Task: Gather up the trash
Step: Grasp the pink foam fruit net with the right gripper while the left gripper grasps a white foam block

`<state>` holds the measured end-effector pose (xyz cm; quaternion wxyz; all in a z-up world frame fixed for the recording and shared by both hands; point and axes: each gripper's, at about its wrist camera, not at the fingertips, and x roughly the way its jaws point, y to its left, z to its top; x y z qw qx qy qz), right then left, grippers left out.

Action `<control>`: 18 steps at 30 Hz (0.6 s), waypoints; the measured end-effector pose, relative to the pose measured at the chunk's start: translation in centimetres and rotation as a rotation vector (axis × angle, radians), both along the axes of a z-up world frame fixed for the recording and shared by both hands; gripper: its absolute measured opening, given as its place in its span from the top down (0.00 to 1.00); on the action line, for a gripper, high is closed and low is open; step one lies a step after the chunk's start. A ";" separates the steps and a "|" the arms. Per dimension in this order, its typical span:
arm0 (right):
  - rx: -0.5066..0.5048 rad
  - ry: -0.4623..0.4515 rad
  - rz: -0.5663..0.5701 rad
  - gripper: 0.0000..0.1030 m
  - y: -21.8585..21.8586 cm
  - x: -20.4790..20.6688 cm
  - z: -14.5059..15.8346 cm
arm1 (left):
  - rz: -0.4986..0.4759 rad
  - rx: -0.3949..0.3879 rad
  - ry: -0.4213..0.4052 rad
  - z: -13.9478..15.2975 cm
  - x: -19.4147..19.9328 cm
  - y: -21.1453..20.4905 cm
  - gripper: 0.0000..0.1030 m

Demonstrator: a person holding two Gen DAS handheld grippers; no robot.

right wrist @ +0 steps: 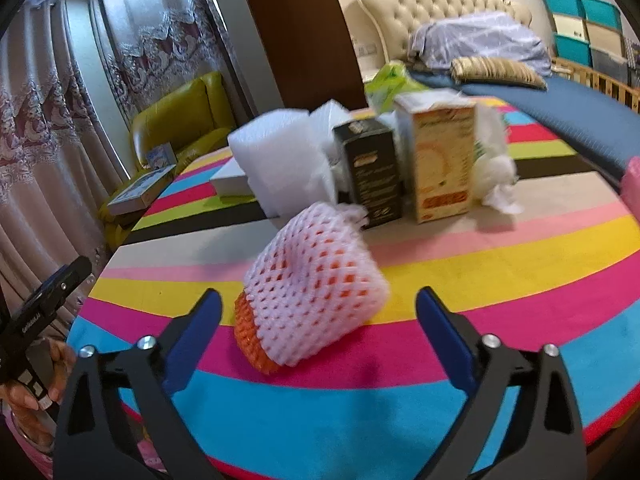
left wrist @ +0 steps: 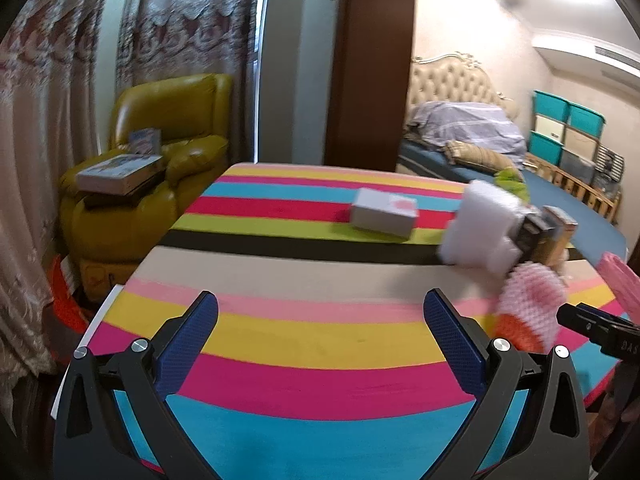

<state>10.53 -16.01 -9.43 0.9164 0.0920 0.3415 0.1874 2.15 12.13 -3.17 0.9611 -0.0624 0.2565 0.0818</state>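
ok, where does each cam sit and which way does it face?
Left wrist: on the left gripper, angled down across the striped tablecloth toward the yellow armchair; open fingers show.
Right wrist: on the right gripper, facing the foam fruit net and cartons; open fingers, left hand show.
Shared: net, white foam block, armchair, bed.

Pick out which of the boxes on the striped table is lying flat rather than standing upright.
The white box with the pink mark lies flat, alone toward the table's far side. The black box and the orange box stand upright side by side.
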 end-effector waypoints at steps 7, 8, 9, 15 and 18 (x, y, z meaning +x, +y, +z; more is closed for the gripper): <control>0.035 0.064 0.004 0.43 1.5 1.7 -2.2 | -0.027 0.012 -0.026 -1.3 -0.2 1.2 0.06; 0.041 0.049 0.009 0.52 1.4 1.7 -2.0 | -0.063 -0.014 -0.002 -1.3 0.3 1.1 0.06; 0.044 0.037 0.010 0.64 1.3 1.6 -1.9 | -0.116 -0.036 0.024 -1.4 0.9 0.8 0.06; 0.086 0.044 -0.014 0.40 -0.9 1.2 -1.3 | -0.170 0.001 0.085 -0.1 3.8 -2.3 0.06; 0.118 0.025 -0.034 0.16 -2.2 0.4 -0.9 | -0.145 0.079 0.049 0.9 5.0 -3.5 0.06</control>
